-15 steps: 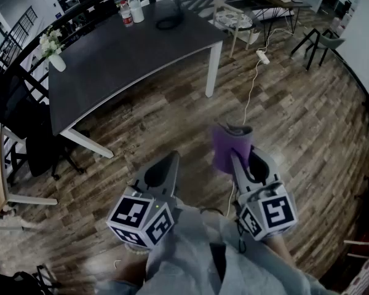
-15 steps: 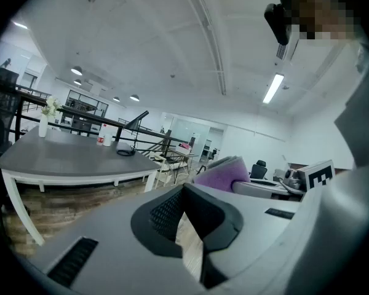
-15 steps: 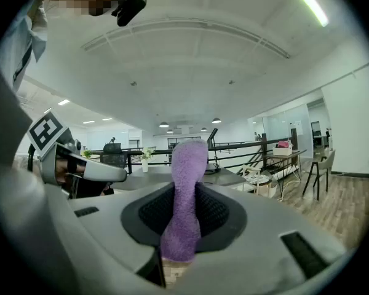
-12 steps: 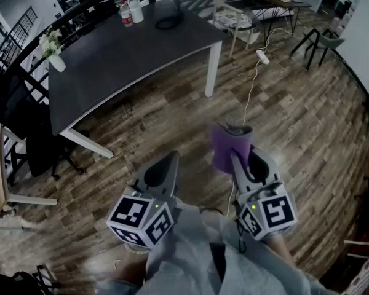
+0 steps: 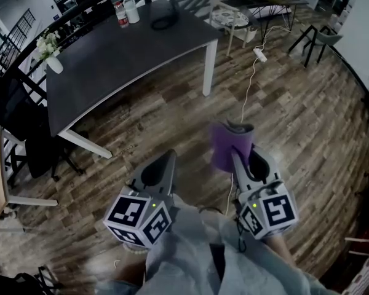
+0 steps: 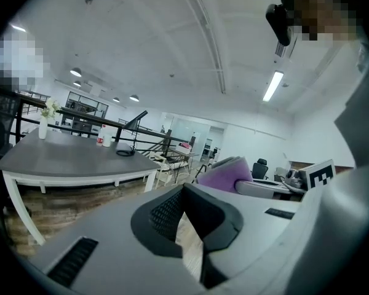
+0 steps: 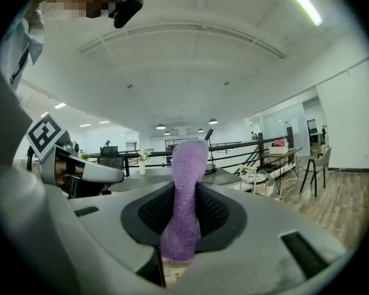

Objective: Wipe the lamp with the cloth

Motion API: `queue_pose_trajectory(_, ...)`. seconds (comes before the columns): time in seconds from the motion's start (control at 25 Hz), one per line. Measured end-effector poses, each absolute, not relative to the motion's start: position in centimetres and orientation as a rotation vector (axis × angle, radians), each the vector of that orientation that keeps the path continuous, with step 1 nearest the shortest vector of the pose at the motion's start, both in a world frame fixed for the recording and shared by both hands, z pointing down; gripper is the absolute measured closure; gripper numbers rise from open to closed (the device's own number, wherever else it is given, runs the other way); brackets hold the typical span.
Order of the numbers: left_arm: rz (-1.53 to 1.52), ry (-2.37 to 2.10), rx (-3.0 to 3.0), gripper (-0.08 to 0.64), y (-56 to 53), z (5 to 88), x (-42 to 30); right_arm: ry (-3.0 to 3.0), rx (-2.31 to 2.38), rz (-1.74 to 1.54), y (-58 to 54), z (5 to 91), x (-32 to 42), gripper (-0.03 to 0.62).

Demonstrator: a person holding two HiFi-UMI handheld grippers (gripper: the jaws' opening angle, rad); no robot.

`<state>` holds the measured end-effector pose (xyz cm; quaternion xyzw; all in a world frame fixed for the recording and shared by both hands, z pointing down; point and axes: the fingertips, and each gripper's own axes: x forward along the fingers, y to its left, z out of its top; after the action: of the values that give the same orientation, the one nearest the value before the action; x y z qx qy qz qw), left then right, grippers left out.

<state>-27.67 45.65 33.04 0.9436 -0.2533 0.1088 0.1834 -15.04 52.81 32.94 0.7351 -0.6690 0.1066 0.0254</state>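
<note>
A purple cloth (image 5: 229, 146) stands up out of my right gripper (image 5: 237, 160), whose jaws are shut on its lower end. In the right gripper view the cloth (image 7: 186, 183) rises between the dark pads. My left gripper (image 5: 166, 160) is beside it at the left, jaws together with nothing in them (image 6: 183, 192). Both are held over the wooden floor, close to the person's body. A black desk lamp (image 5: 163, 18) stands at the far end of the dark table (image 5: 123, 57), well away from both grippers; in the left gripper view the lamp (image 6: 128, 137) looks small.
On the table are a vase of white flowers (image 5: 51, 54) and two bottles (image 5: 124, 11). Dark chairs (image 5: 21, 134) stand at the table's left. A white cable with a power strip (image 5: 257, 54) runs across the floor ahead. A small round table (image 5: 234, 18) is beyond.
The head view has shifted slightly, so the table sits a bit higher in the picture. Both grippers keep nearly the same pose, the cloth still in the right one.
</note>
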Motion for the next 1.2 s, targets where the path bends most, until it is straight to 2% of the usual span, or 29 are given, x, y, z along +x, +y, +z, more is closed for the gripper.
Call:
queue_pose_trajectory(0.6,0.414,-0.644,2.717,0.551,45.1,33.9,-24.6,-1.911,2.408,0.368,55.2,34.1,-11.4,0.506)
queue_pose_trajectory(1.2,0.437,-0.497,2.709,0.551,37.4,34.8,-13.0,-1.807,2.423,0.409,48.7,35.2,-1.8,0.506)
